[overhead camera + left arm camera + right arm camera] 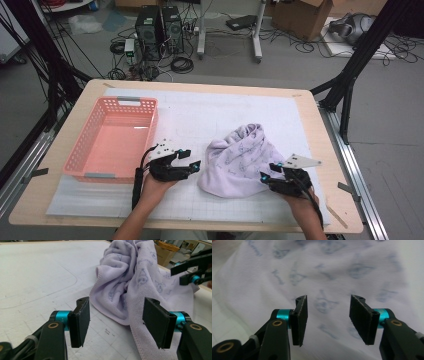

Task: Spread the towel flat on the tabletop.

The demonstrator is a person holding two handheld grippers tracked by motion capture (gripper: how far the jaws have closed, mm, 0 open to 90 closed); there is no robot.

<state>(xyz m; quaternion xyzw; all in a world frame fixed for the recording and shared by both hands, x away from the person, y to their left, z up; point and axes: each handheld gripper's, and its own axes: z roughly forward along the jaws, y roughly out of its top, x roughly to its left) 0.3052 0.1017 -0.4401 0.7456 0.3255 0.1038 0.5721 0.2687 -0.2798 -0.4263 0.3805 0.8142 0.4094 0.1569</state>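
A person is working at a pale wooden worktop [305, 107] covered by a white gridded mat [210, 112], holding a two-jaw gripper in each hand.

Nearest the person, the left gripper [194, 166] is hovering just left of a crumpled lilac towel [245, 160]. In the left gripper view its jaws are standing apart with nothing pressed between them; the towel's hemmed near edge [117, 318] is lying on the mat just ahead, toward the right-hand jaw. The right gripper [266, 175] is sitting at the towel's near right corner. In the right gripper view its jaws are also parted and empty, with printed towel cloth spread blurred just beyond them.

The towel is lying bunched in the middle-right of the mat, its folds rising toward the far side. Farther left, an empty pink basket [87, 150] is resting on the mat, well apart from the towel.

The step in hand appears to be taking hold of the towel at two places. To do it well, each gripper should be closing on a single hemmed edge or corner rather than on a thick bunch, low against the mat so one layer slides between the pads. The two holds should be well apart, so the cloth spreads when lifted instead of staying wadded.
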